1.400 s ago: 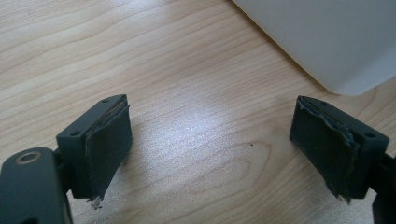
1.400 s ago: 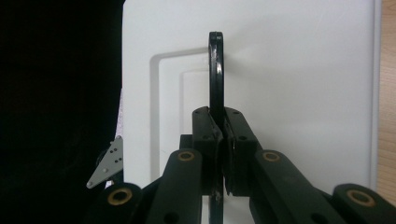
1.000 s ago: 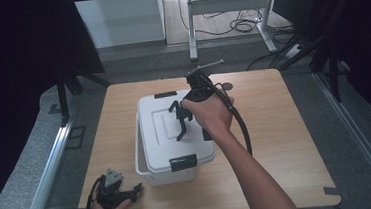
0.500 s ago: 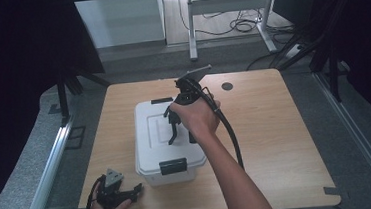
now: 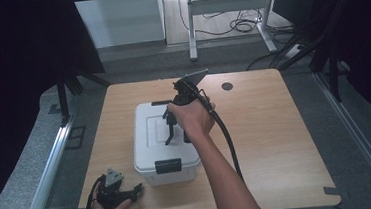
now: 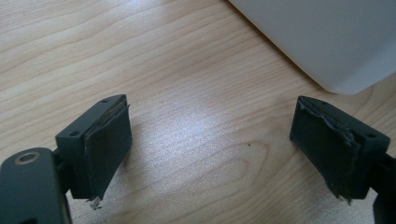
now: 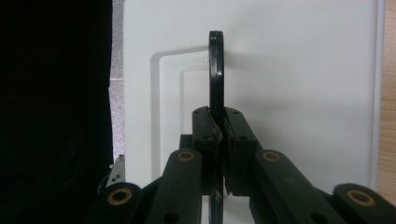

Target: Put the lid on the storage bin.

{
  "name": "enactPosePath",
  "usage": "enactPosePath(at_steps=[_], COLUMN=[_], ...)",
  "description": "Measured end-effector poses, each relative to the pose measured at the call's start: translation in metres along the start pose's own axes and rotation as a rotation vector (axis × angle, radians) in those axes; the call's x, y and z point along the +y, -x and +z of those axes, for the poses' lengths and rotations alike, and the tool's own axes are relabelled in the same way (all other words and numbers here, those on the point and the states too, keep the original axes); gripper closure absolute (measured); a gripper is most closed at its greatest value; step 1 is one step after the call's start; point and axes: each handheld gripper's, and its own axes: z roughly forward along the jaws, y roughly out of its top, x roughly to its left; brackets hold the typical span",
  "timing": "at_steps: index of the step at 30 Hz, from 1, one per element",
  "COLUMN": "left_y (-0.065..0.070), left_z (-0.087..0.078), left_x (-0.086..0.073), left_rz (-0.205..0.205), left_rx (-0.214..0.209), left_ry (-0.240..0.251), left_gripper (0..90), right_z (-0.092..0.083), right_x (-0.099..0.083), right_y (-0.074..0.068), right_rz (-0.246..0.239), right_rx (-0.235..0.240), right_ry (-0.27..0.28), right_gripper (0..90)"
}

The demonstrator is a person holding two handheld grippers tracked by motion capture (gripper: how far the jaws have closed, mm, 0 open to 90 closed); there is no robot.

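Note:
A white lidded box stands on the wooden table, left of centre. Its black lid handle is raised upright. My right gripper reaches down over the lid and is shut on that handle. The right gripper view has the handle edge-on, pinched between the jaws of the right gripper above the white lid. My left gripper rests near the front left table edge, open. In its own view the left gripper holds nothing, with the box's corner just beyond.
Black latches sit at the box's front and rear. A round cable hole marks the table's far side. The right gripper's cable trails back along the forearm. Bare wood lies right of the box.
The box has turned from a skewed pose to square with the table and shifted slightly left, the right gripper staying on its handle. The left gripper has not moved.

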Motion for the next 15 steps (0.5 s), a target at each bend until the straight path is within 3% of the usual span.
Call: enactPosePath(at_steps=[10,15], left_y=[0.0,0.0], left_z=[0.0,0.0], left_x=[0.0,0.0], left_rz=[0.001,0.002], left_rx=[0.0,0.0], left_ry=[-0.001,-0.001], left_gripper=[12.4,12.4], right_z=[0.015,0.021], right_x=[0.001,-0.002], right_y=[0.004,0.008], right_rz=[0.014,0.015], right_rx=[-0.008,0.01], right_ry=[-0.007,-0.001], right_gripper=[84.9,84.8])
